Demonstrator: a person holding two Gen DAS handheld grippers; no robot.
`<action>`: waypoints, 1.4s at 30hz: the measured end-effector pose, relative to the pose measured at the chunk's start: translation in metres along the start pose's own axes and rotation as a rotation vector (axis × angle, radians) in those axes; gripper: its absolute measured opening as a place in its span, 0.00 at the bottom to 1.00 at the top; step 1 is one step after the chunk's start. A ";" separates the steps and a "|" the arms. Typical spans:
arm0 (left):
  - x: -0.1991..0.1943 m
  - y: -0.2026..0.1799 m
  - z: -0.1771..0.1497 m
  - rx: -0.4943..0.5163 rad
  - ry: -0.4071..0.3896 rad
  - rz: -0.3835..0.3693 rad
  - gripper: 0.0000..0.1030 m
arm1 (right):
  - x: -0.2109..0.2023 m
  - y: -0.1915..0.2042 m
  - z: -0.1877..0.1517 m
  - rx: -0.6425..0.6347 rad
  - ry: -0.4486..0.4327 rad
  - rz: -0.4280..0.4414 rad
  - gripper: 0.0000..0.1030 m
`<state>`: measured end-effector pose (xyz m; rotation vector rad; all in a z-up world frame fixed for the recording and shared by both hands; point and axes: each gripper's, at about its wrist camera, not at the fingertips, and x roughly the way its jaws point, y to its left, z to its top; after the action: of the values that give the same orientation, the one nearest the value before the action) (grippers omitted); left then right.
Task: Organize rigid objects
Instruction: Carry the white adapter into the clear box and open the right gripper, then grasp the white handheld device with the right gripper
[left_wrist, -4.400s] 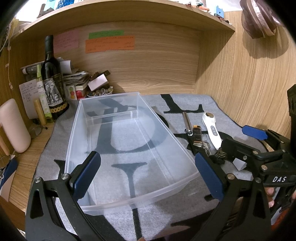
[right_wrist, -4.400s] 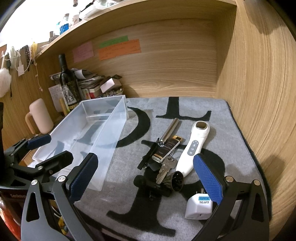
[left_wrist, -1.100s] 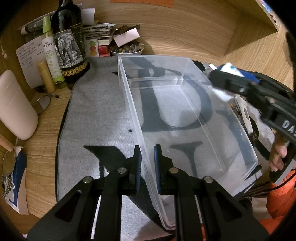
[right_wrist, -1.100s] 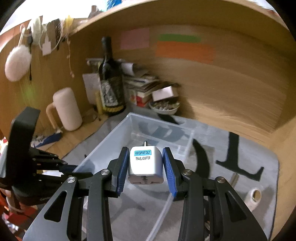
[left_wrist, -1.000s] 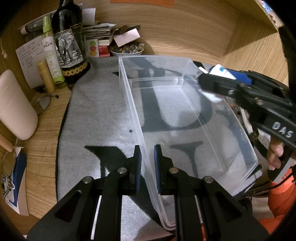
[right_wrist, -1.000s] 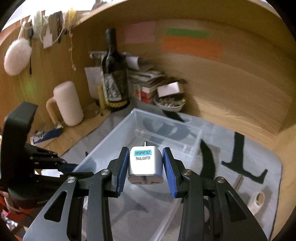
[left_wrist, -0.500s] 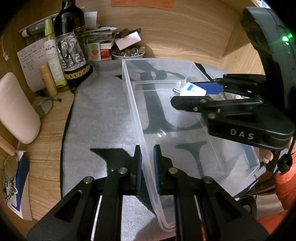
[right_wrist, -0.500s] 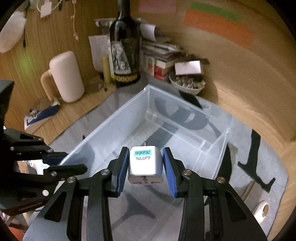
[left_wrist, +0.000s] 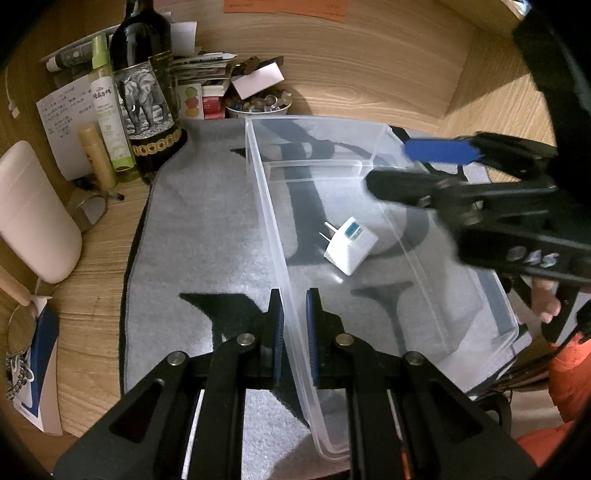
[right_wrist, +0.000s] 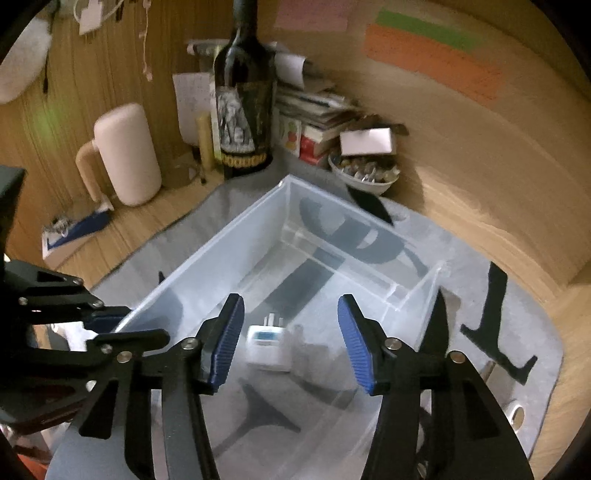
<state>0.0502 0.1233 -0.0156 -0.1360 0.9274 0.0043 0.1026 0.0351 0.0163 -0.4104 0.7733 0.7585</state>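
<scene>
Left gripper (left_wrist: 294, 328): jaws closed on the near long wall of the clear plastic bin (left_wrist: 266, 206), one blue pad outside the wall and one inside, both pressing it. Right gripper (right_wrist: 290, 341): poised above the bin's interior, jaws opening, blue pads well apart, nothing pressed between them; the white travel adaptor (right_wrist: 265, 348) shows below the gap, clear of both pads.

The adaptor (left_wrist: 350, 245) lies on the bin floor in the larger compartment, tilted onto one edge, its two metal prongs pointing toward the wall that the left gripper holds. It is a white block with a small blue label on its upper face. The rest of the bin floor around it is bare. A clear divider (left_wrist: 317, 164) crosses the bin near its far end, closing off a narrow compartment.

The bin rests on a grey mat (left_wrist: 207, 236) with large black letters. Beyond the bin's far end stand a bowl of small items (left_wrist: 258, 105) and a dark wine bottle (left_wrist: 146, 85); a pale pink mug (right_wrist: 125, 153) stands off the mat, left of the bottle.
</scene>
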 end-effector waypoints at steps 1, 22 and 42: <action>0.000 0.000 0.000 0.000 0.000 0.002 0.11 | -0.007 -0.003 -0.001 0.008 -0.022 -0.012 0.56; -0.001 -0.006 0.001 -0.018 0.011 0.047 0.10 | -0.103 -0.109 -0.065 0.263 -0.185 -0.235 0.68; 0.003 -0.005 0.003 -0.023 0.024 0.058 0.10 | -0.030 -0.193 -0.150 0.516 0.104 -0.337 0.69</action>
<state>0.0546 0.1181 -0.0156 -0.1307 0.9547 0.0669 0.1602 -0.1952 -0.0478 -0.1055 0.9344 0.2073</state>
